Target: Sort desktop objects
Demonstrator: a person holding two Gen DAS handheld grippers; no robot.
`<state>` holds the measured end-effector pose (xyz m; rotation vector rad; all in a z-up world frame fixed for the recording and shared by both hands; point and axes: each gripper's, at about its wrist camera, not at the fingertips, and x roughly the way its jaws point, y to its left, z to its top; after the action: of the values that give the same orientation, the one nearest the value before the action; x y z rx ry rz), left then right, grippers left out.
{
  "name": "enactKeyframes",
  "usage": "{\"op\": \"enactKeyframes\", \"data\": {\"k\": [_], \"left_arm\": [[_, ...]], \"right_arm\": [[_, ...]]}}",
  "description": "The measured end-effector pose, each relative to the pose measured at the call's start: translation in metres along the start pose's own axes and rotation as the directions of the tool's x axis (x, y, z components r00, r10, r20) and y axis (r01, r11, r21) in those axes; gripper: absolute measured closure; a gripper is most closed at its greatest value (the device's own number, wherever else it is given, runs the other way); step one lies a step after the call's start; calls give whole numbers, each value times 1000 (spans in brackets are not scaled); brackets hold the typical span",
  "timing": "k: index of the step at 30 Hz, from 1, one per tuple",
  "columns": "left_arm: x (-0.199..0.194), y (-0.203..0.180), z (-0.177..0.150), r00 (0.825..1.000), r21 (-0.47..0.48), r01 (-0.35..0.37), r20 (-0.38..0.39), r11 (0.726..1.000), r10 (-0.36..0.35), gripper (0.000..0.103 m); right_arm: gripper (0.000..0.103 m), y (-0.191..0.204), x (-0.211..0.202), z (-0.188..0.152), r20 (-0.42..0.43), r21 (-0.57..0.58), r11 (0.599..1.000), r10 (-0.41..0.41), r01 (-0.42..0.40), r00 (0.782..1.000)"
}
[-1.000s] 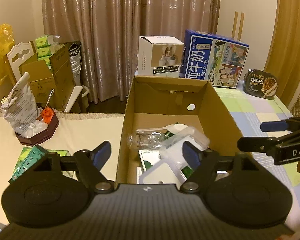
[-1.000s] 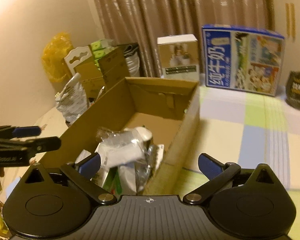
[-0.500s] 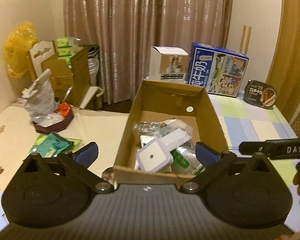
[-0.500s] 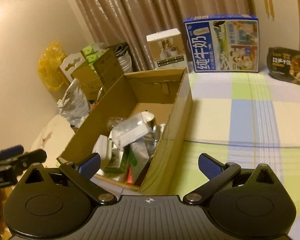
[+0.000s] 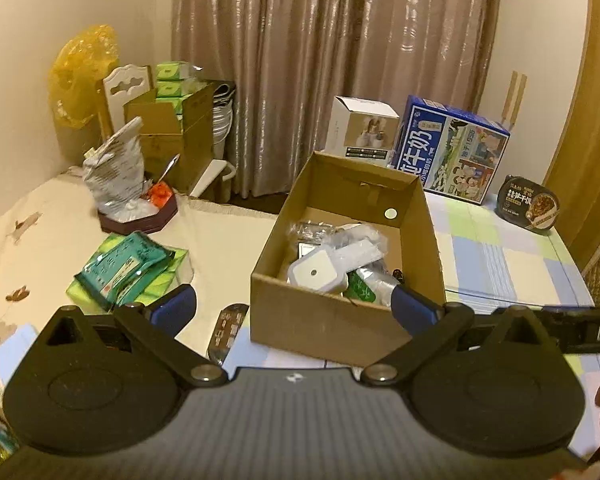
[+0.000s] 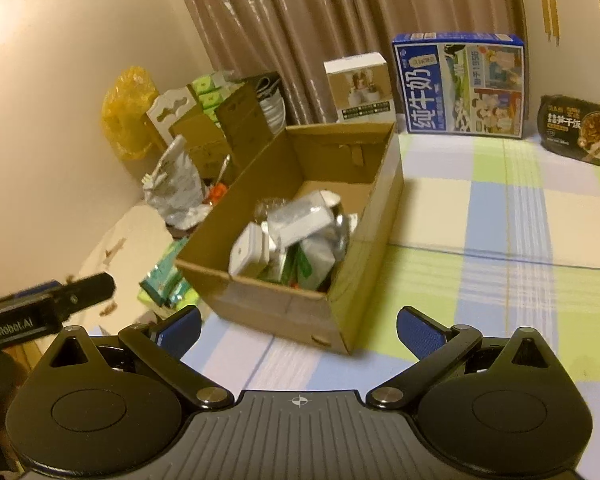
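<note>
Both the left tongs (image 5: pixel 294 307) and right tongs (image 6: pixel 299 325) hang spread and empty before the box (image 5: pixel 342 258), already heaped with clutter, so reaching for the teal packets (image 5: pixel 126 266) left of it risks nudging the box.

The surface is covered by a checked cloth (image 6: pixel 504 236) on the right and a cream cloth (image 5: pixel 220 236) on the left. An open cardboard box (image 5: pixel 332 320) stands between them. Green packets (image 5: pixel 128 268) and a dark tray (image 5: pixel 140 222) lie on the cream side. A blue milk carton (image 6: pixel 460 84), a white box (image 6: pixel 358 88) and a black meal bowl (image 6: pixel 578 130) stand along the far edge.
</note>
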<state>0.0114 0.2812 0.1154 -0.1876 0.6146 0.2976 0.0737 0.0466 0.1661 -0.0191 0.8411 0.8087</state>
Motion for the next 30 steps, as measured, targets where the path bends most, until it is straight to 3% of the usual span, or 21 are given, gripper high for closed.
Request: {"op": "enactKeyframes", "data": {"k": [3,16,30], "left_arm": [[-12,-1,-8,1000,2,-30,-9,1000,30,1],[-49,-13,-35,1000,28,-7,-28,1000,8,1],[-57,-19,-47,998,38,-22,-57,999,24,2]], "right_arm": [[2,2,-7,-9,-4,-12,1000,-22,22,1000],[2,1,-33,-41,-16,15,1000,-23,23,1000],[2,-5,-43,-52,-33,9,999,-44,44,998]]}}
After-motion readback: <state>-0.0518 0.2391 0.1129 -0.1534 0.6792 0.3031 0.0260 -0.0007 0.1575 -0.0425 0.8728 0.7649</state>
